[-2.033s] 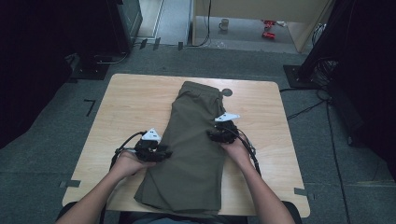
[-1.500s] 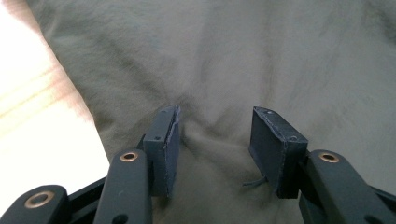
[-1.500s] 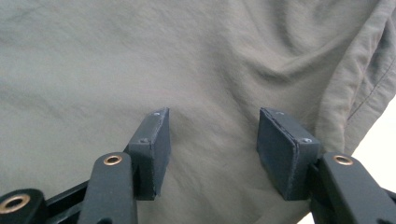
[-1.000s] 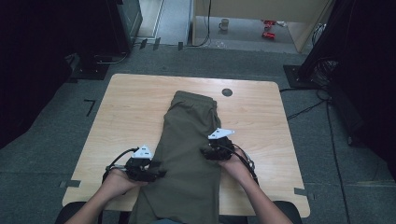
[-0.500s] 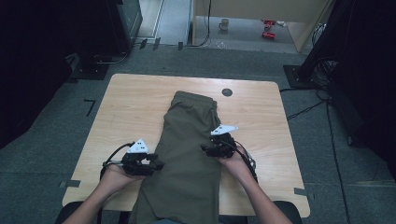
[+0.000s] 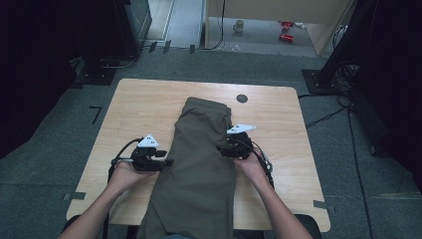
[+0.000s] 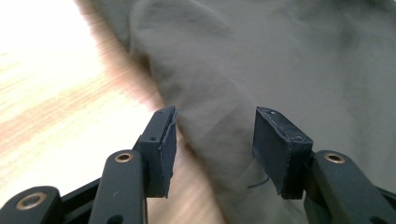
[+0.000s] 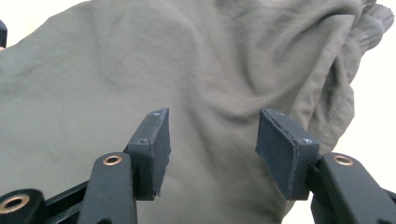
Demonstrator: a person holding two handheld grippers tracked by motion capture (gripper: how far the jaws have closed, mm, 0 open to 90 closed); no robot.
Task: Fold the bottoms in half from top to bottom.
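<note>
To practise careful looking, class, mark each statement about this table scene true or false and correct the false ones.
1. The olive-green cloth trousers lie lengthwise on the light wooden table. True.
2. The left claw is clamped shut on the cloth. False: its jaws stand open at the garment's edge.
3. The right claw is open over the fabric. True.
4. A red mug stands on the table. False: a small dark round spot marks the far edge.
5. The garment's near end hangs past the table's near edge. True.
</note>
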